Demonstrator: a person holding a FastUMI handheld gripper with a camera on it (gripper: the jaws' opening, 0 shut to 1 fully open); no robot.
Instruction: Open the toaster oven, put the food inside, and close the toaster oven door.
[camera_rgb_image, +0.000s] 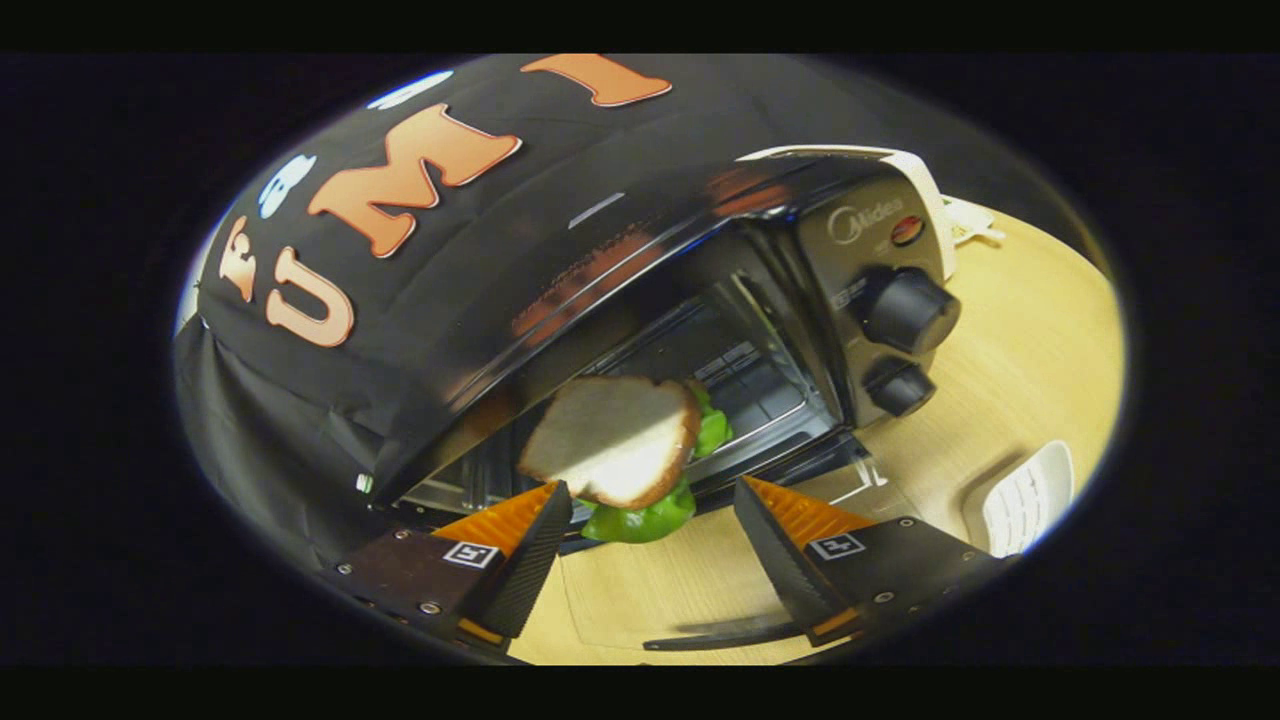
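The black toaster oven (640, 270) stands with its door folded down; the door's dark handle (720, 632) lies below my fingers. A sandwich (612, 440), a slice of bread over green lettuce, sits tilted at the oven's mouth on the front of the wire rack (740, 375). My gripper (652, 490) is open, with its fingers spread wide. The sandwich is just ahead of them, close to the left fingertip (550, 510). The right fingertip (760, 505) is well apart from it.
Two black knobs (908, 312) sit on the oven's control panel on the right. A white ribbed object (1030, 500) lies on the wooden table (1040, 330) to the right of the door. Another white item (935, 185) is behind the oven. Black cloth hangs behind.
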